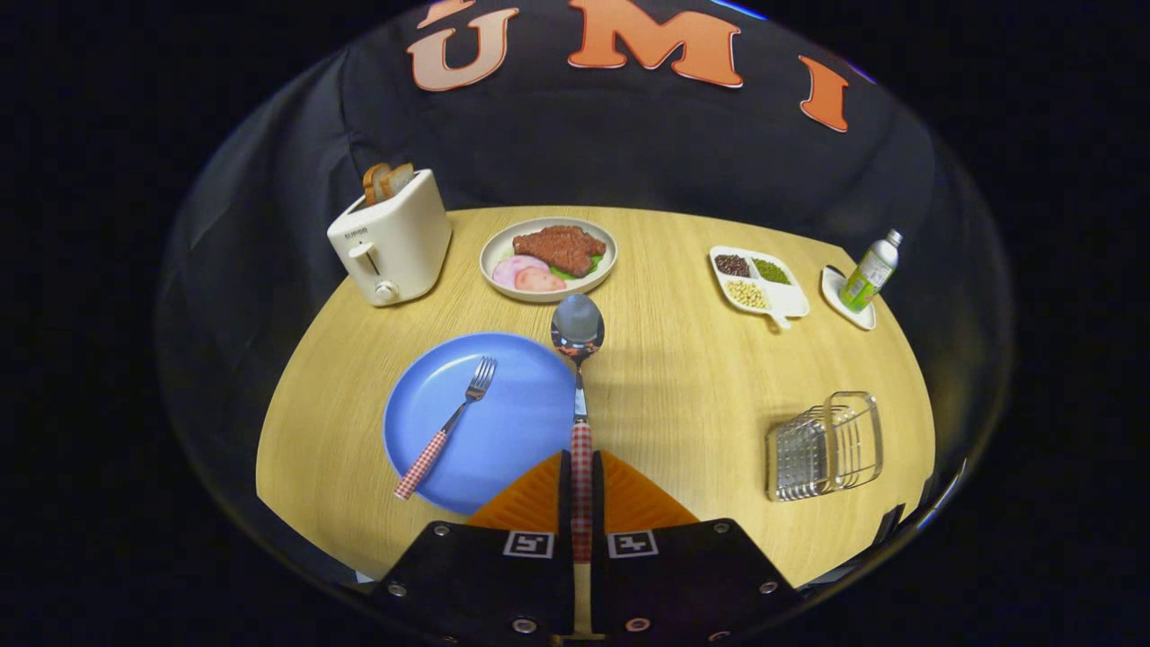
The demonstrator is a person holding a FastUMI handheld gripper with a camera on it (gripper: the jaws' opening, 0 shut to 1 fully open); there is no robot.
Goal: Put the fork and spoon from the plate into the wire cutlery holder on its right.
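Cream plastic toaster with bread stands at the table's far left corner, a plate of meat beside it along the far edge. Nearer, toward the left edge, the blue plate carries the fork, checked red handle pointing back, tines outward, untouched. The gripper has its fingers pressed together on the spoon, clamping its checked handle, shiny bowl raised ahead over the plate's right rim. By the right edge stands the wire holder, seemingly with nothing in it; a divided dish and bottle sit farther off. Roughly a quarter done, I judge: spoon lifted, neither piece delivered
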